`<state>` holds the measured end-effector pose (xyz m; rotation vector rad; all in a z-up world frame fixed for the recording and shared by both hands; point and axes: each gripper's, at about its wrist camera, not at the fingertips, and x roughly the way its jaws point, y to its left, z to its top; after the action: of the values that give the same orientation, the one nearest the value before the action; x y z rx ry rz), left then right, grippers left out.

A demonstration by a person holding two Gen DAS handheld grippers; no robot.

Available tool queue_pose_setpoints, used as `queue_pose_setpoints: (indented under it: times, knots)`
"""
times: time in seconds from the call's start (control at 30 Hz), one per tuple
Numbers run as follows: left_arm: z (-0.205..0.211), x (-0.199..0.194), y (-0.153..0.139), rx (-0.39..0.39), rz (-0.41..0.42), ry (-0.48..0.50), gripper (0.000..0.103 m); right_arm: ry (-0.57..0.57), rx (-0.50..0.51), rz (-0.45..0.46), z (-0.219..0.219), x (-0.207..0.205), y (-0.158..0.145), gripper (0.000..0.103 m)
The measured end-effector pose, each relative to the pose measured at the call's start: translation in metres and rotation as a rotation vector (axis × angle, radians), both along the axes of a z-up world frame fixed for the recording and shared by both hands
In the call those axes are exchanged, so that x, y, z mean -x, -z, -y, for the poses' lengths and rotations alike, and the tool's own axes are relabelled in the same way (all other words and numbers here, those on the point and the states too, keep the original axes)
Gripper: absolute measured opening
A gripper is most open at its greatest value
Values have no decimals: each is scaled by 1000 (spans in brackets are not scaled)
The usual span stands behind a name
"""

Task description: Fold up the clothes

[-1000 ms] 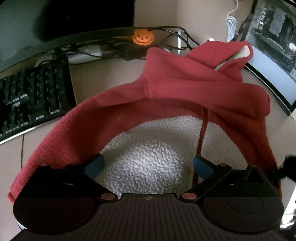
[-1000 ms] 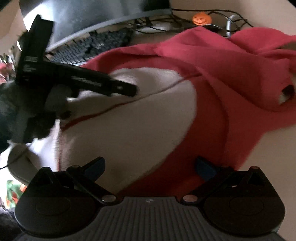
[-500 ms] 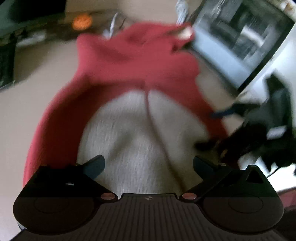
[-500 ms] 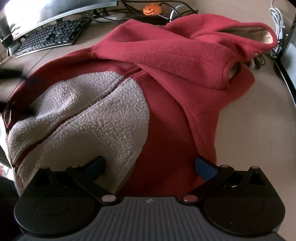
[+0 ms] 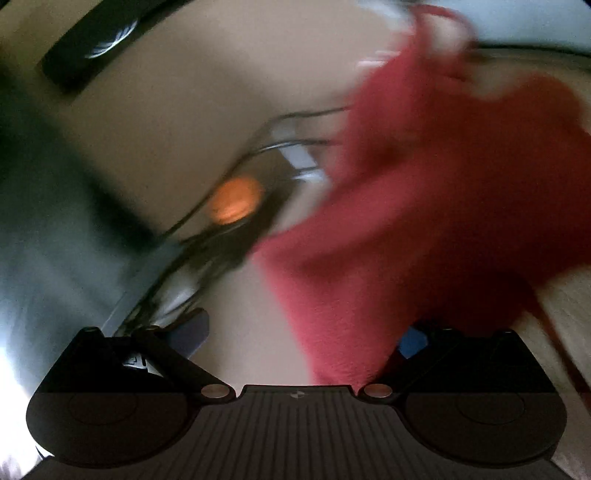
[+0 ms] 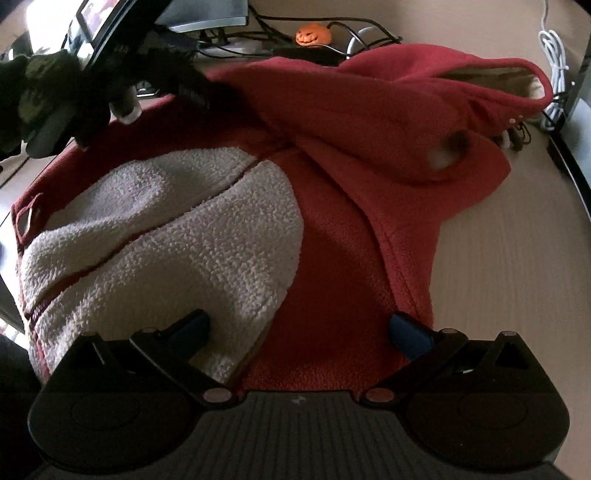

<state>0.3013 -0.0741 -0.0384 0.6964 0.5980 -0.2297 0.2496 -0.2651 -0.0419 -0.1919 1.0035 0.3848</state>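
A red fleece hoodie (image 6: 351, 155) with a white fleece lining (image 6: 177, 229) lies spread on the beige desk (image 6: 517, 266), its hood at the far right. My right gripper (image 6: 301, 328) is open, low over the near hem, one finger on the white lining, one on red. My left gripper (image 5: 303, 334) is open; in its blurred view a red sleeve end (image 5: 424, 206) lies between its fingers, toward the right one. In the right wrist view the left gripper (image 6: 177, 81) reaches over the hoodie's far left shoulder.
An orange pumpkin figure (image 6: 313, 34) sits among black cables (image 6: 354, 31) at the back of the desk. A monitor base (image 6: 207, 13) and a screen (image 6: 96, 14) stand at the back left. A white cable (image 6: 554, 48) lies at the far right.
My left gripper has swung fast from over the white lining to the hoodie's far left shoulder, and its view is now blurred. My right gripper has stayed at the near hem.
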Motion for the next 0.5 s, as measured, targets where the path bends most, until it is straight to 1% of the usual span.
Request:
queue_pose_setpoints:
  times: [0.07,0.17,0.23,0.3,0.4,0.5]
  knots:
    - [-22,-13,-7,62,5,-137,103,-25,4,-8,-1,-1,0,103]
    - [-64,-22,-17,86,69,-297,103,-86,12,-21,0,0,-2,103]
    - [-98,-24,-29,172,48,-398,103,-131,23,-27,-3,-3,-2,103]
    - [-131,-18,-39,265,29,-485,103,-173,37,-31,-7,-6,-2,103]
    - [-173,3,-50,295,84,-629,103,-214,49,-29,-13,-11,-2,103]
    - [-221,23,-51,352,65,-741,103,-250,66,-34,-18,-17,-2,103]
